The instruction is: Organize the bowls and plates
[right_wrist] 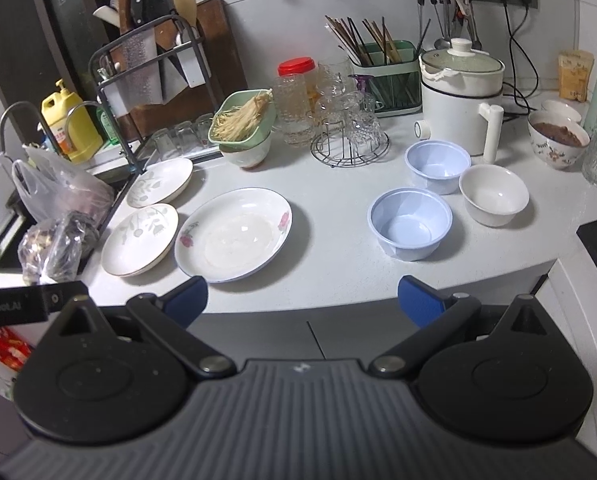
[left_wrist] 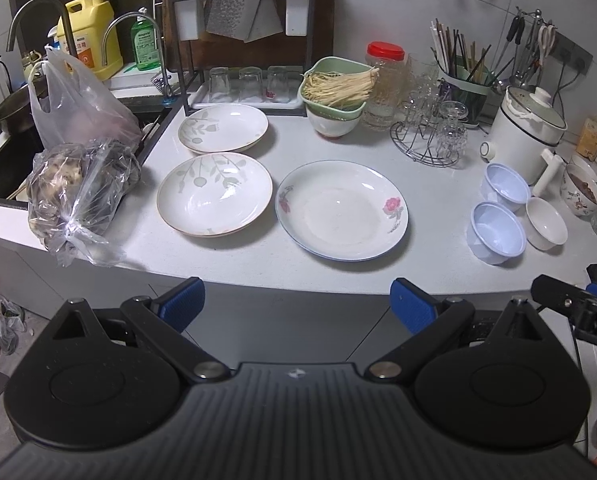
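Note:
Three plates lie on the white counter point(left_wrist: 438, 208): a far leaf-pattern plate point(left_wrist: 223, 127), a near leaf-pattern plate point(left_wrist: 214, 194) that seems to rest on another, and a flower-pattern plate point(left_wrist: 341, 209). To the right stand two pale blue bowls, one near point(right_wrist: 410, 223) and one far point(right_wrist: 437, 166), and a white bowl point(right_wrist: 493, 194). My left gripper point(left_wrist: 297, 303) is open and empty, held before the counter edge in front of the plates. My right gripper point(right_wrist: 302, 300) is open and empty, before the edge between the flower plate point(right_wrist: 234, 233) and the blue bowls.
Two plastic bags point(left_wrist: 80, 188) sit at the left by the sink point(left_wrist: 2, 168). At the back are a glass tray, a green basket of noodles point(left_wrist: 336, 88) on a bowl, a jar, a glass rack point(left_wrist: 430, 136), a chopstick holder and a white cooker point(right_wrist: 460, 96). A patterned bowl of food point(right_wrist: 558, 140) stands far right.

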### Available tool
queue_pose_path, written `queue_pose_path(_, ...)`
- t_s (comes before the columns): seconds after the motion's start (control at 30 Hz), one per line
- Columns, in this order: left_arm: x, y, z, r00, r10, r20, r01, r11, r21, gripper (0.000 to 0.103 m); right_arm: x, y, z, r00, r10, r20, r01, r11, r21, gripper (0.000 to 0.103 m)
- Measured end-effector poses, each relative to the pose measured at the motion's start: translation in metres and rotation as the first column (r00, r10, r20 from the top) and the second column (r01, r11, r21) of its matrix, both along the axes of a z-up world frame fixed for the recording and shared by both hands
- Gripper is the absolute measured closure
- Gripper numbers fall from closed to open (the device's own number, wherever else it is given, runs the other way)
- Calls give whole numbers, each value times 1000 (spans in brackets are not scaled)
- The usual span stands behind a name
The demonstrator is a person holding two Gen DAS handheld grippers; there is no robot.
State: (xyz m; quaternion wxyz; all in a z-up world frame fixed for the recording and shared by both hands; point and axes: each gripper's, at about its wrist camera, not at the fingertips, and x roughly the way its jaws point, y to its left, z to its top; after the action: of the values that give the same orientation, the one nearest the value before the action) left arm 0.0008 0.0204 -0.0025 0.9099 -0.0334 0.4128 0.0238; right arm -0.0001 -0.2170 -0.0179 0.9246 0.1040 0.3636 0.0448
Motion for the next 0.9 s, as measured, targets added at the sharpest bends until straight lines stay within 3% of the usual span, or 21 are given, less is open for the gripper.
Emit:
queue_pose_path(0.53,39,28,-6,999,29,-29,-28,999,27,2,17,20,-6,1000,-2,-2,2,999,48,0)
queue_pose_path(0.7,66,55,-5,999,22,-42,-20,999,40,2,41,42,-8,1000,13,-4,-12,992,128,2)
queue_pose_path(0.9,100,96,-7,998,29,-61,-26,999,44,2,71,88,-9,998,63,-19,-60,992,114,2)
